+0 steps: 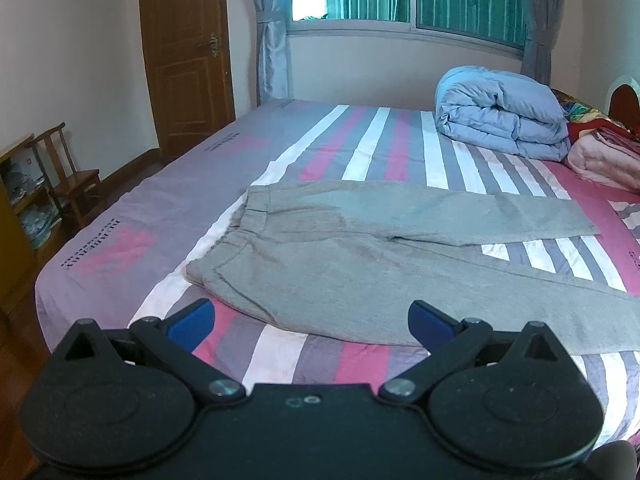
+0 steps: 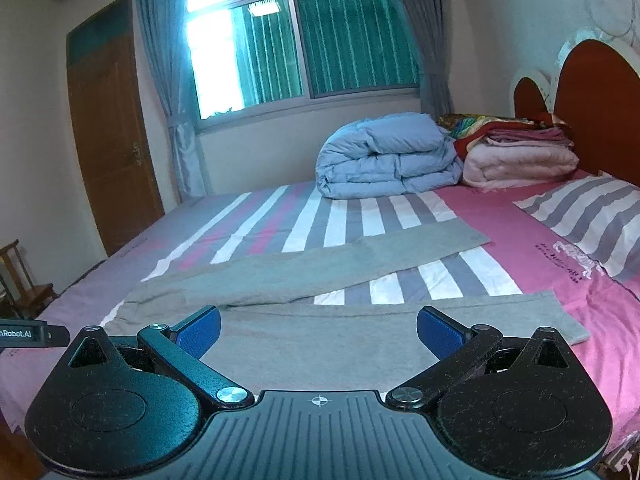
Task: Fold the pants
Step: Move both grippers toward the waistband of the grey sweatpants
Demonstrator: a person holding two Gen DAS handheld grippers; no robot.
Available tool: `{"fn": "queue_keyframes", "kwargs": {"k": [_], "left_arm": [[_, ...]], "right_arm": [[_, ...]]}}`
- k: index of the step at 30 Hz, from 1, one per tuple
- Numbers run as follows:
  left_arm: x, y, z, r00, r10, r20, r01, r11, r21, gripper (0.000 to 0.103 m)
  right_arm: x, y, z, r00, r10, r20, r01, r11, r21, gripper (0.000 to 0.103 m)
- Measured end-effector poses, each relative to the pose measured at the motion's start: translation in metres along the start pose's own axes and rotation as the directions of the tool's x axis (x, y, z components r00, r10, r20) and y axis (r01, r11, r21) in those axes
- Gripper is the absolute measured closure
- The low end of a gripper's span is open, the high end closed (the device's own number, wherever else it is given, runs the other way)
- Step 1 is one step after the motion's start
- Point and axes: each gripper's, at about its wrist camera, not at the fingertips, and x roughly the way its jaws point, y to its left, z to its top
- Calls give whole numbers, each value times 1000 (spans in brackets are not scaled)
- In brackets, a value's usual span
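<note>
1. Grey pants [image 1: 360,248] flat on striped bed sheet [image 1: 120,208], legs splayed apart; near leg's cuff cut off at frame edge in left view.
2. Left gripper [image 1: 311,320] spread wide, holding nothing, near waistband side.
3. Right gripper [image 2: 318,326] spread wide, empty, over near leg.
4. Blue duvet [image 2: 384,156] folded beyond; door [image 1: 188,52] behind.

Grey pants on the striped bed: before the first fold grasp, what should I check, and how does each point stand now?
1. Grey fabric pants laid flat, legs spread apart: ok.
2. Left claw open, empty: ok.
3. Right claw open, empty: ok.
4. Nothing lying on the pants: ok.
5. Folded light-blue quilt apart from the far leg: ok.
6. Far cuff smooth: ok; near leg's cuff flat: ok.
</note>
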Motion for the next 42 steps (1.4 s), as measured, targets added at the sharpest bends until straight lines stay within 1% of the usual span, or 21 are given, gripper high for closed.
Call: {"fn": "queue_keyframes", "kwargs": {"k": [6, 17, 35, 42], "left_arm": [[2, -1, -1, 1000, 3, -7, -3, 1000, -5, 6], [8, -3, 0, 1000, 15, -13, -15, 1000, 2, 6], [32, -2, 14, 998, 31, -51, -31, 999, 10, 6], [46, -3, 19, 997, 38, -73, -36, 999, 19, 6]], "right_arm": [[6, 4, 0, 1000, 18, -13, -18, 1000, -5, 0], [12, 7, 2, 1000, 22, -16, -22, 1000, -4, 0], [32, 8, 1, 999, 31, -36, -31, 1000, 3, 0], [44, 9, 2, 997, 48, -53, -48, 999, -4, 0]]}}
